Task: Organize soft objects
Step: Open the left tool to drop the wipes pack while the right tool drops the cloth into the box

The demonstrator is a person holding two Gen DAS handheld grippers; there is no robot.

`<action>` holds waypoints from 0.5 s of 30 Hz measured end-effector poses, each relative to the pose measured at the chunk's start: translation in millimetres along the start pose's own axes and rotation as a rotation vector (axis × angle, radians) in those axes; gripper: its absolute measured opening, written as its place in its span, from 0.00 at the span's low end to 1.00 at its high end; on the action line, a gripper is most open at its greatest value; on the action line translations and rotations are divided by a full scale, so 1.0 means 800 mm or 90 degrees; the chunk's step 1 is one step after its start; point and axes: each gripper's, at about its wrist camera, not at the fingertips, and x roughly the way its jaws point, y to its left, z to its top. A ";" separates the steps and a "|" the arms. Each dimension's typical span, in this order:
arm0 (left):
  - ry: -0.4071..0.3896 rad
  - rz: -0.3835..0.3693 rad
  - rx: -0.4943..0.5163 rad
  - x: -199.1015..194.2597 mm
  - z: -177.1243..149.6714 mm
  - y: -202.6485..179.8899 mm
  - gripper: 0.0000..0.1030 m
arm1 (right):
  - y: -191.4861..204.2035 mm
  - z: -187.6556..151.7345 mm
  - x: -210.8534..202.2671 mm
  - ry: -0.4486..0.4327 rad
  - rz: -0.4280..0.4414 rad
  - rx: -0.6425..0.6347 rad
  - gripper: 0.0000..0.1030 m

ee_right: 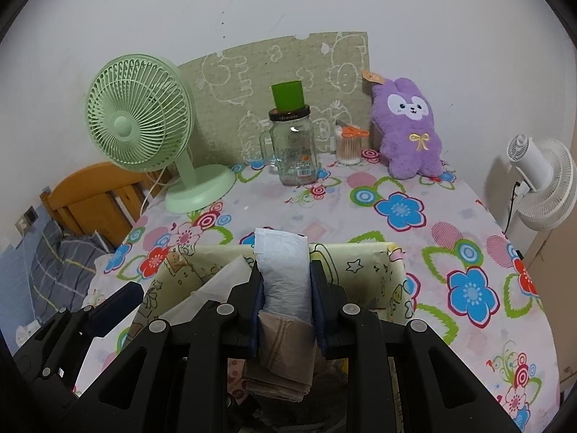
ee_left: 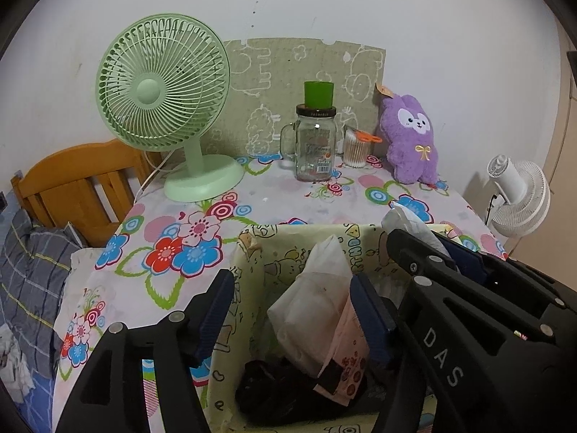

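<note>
A pale yellow cartoon-print fabric bin (ee_left: 274,249) (ee_right: 364,256) stands at the table's near edge. My left gripper (ee_left: 295,306) is open above the bin, its jaws either side of a white and pink soft packet (ee_left: 317,310) that stands in the bin without being pinched. A dark soft item (ee_left: 267,389) lies at the bin's bottom. My right gripper (ee_right: 285,299) is shut on a folded white soft packet (ee_right: 283,274) with a beige piece (ee_right: 285,353) hanging below it, over the bin. A purple plush toy (ee_left: 411,137) (ee_right: 407,126) sits at the back right.
A green desk fan (ee_left: 162,86) (ee_right: 140,122) stands at the back left. A glass jar mug with a green cup on top (ee_left: 315,144) (ee_right: 292,144) and a cotton-swab holder (ee_left: 355,148) (ee_right: 348,146) stand at the back. A white fan (ee_right: 544,184) is beyond the table's right edge. A bed (ee_left: 32,263) lies left.
</note>
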 end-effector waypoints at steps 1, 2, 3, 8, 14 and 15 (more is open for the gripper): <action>0.002 0.001 0.001 0.000 -0.001 0.000 0.68 | 0.001 -0.001 0.000 0.001 0.000 -0.001 0.26; 0.004 0.002 0.002 0.000 -0.002 0.000 0.69 | 0.001 -0.002 0.001 0.005 0.000 -0.003 0.27; 0.006 0.003 0.004 -0.001 -0.003 0.000 0.69 | 0.002 -0.003 0.001 0.008 0.001 -0.004 0.27; 0.004 -0.003 0.012 -0.006 -0.007 -0.006 0.79 | -0.002 -0.008 -0.002 0.013 -0.001 0.007 0.61; 0.009 -0.007 0.013 -0.013 -0.011 -0.014 0.85 | -0.009 -0.013 -0.012 0.022 -0.007 0.017 0.69; 0.008 -0.009 0.013 -0.015 -0.012 -0.015 0.86 | -0.011 -0.014 -0.015 0.022 -0.008 0.018 0.72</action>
